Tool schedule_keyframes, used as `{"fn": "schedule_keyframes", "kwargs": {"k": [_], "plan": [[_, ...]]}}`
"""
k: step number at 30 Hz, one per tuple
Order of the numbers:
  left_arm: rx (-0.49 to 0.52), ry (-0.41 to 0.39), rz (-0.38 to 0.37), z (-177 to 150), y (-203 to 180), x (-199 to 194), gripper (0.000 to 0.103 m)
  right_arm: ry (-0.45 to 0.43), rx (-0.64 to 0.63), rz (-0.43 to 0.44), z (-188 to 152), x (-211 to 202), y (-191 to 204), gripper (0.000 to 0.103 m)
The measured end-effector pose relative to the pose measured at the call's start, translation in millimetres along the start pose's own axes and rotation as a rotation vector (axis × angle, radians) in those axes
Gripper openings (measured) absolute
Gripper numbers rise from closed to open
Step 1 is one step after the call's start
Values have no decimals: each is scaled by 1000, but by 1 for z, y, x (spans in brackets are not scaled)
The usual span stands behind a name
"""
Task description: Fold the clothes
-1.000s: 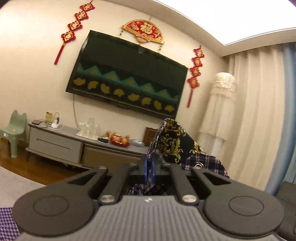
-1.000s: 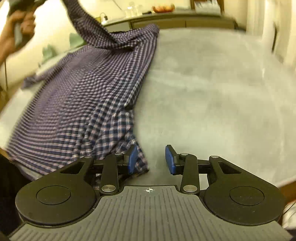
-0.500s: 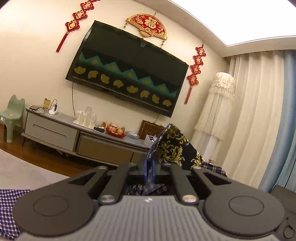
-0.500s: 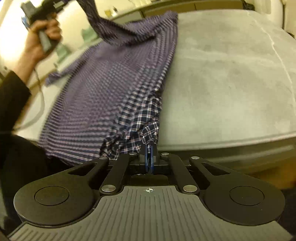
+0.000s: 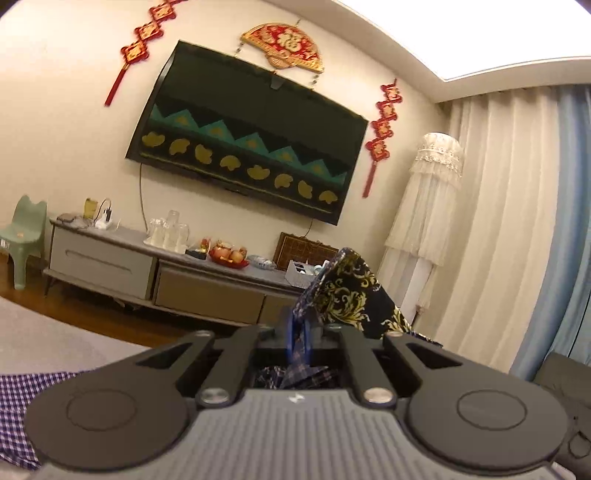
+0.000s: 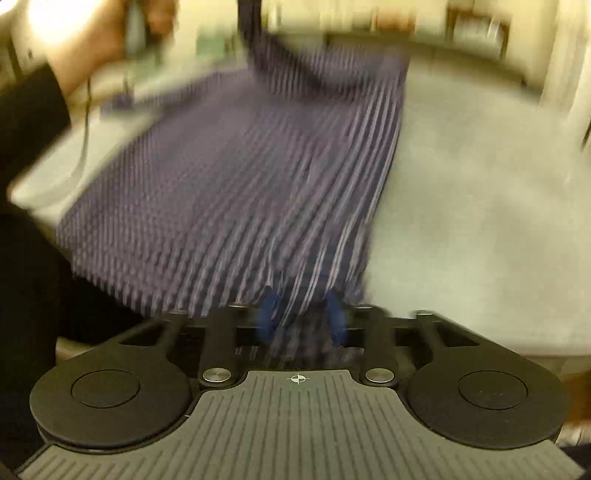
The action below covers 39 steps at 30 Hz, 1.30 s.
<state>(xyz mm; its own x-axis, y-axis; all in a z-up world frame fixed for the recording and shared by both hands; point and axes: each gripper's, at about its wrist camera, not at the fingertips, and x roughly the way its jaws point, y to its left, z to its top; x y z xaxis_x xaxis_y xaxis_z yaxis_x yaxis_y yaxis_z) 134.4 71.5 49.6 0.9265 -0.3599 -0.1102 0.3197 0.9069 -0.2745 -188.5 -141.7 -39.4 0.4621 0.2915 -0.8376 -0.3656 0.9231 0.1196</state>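
Two tools on one shirt. Nearest: right tool, low at the near edge of the desk, blue pads apart w/ plaid cloth bunched between them; frame is blurred, so can't tell if it's pinching or letting go. Shirt runs lengthwise away from it, spread flat over the left half of the desk, long axis near-to-far. Far end rises off the surface to the left tool, held high, pointed at the TV wall, pads clamped tight on a corner w/ gold-patterned lining. Left hand raised, top left. Likely next: bring the far end toward the near one.
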Motion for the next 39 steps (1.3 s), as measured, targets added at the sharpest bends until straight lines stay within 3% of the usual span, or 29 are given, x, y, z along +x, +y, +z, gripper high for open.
{"fn": "schedule_keyframes", "kwargs": {"k": [2, 4, 6, 7, 8, 9, 12, 14, 17, 19, 21, 25, 28, 31, 32, 34, 36, 37, 39], "plan": [[14, -6, -21, 1, -3, -5, 7, 85, -71, 43, -17, 2, 13, 4], [25, -9, -45, 1, -7, -8, 7, 83, -72, 34, -18, -7, 14, 8], [36, -11, -65, 0, -13, -12, 7, -18, -29, 18, 7, -24, 1, 15], [46, -12, -75, -1, -16, -14, 7, -74, -7, 7, 21, -33, -6, 30], [75, -14, -95, -3, -23, -18, 7, -130, 14, -3, 36, -42, -13, 37], [139, -7, -157, -8, -35, -27, 6, -185, 49, -7, 51, -48, -23, 46], [333, 14, -343, -21, -73, -54, 7, -338, 208, 24, 97, -57, -67, 56], [488, 52, -470, -50, -101, -85, 7, -385, 392, 153, 119, -46, -106, 60], [624, 176, -541, -100, -127, -103, 6, -352, 629, 433, 141, -4, -161, 68], [673, 248, -547, -127, -136, -102, 6, -323, 707, 540, 153, 26, -178, 73], [694, 312, -553, -148, -140, -98, 6, -295, 754, 572, 161, 51, -185, 75], [727, 358, -564, -166, -143, -91, 13, -226, 713, 564, 176, 88, -178, 75], [707, 359, -557, -163, -139, -81, 11, -176, 593, 522, 188, 101, -165, 75], [688, 340, -599, -155, -134, -86, 11, -108, 468, 512, 187, 104, -156, 72], [692, 341, -617, -152, -133, -86, 11, -91, 428, 530, 184, 102, -153, 67], [710, 361, -654, -152, -131, -87, 18, -79, 372, 555, 178, 97, -147, 28], [722, 381, -703, -153, -125, -90, 27, -86, 345, 510, 172, 93, -143, 15], [724, 392, -728, -153, -122, -92, 36, -91, 333, 481, 170, 92, -142, 14], [664, 418, -781, -143, -112, -93, 43, -99, 357, 449, 167, 91, -145, 12]]}}
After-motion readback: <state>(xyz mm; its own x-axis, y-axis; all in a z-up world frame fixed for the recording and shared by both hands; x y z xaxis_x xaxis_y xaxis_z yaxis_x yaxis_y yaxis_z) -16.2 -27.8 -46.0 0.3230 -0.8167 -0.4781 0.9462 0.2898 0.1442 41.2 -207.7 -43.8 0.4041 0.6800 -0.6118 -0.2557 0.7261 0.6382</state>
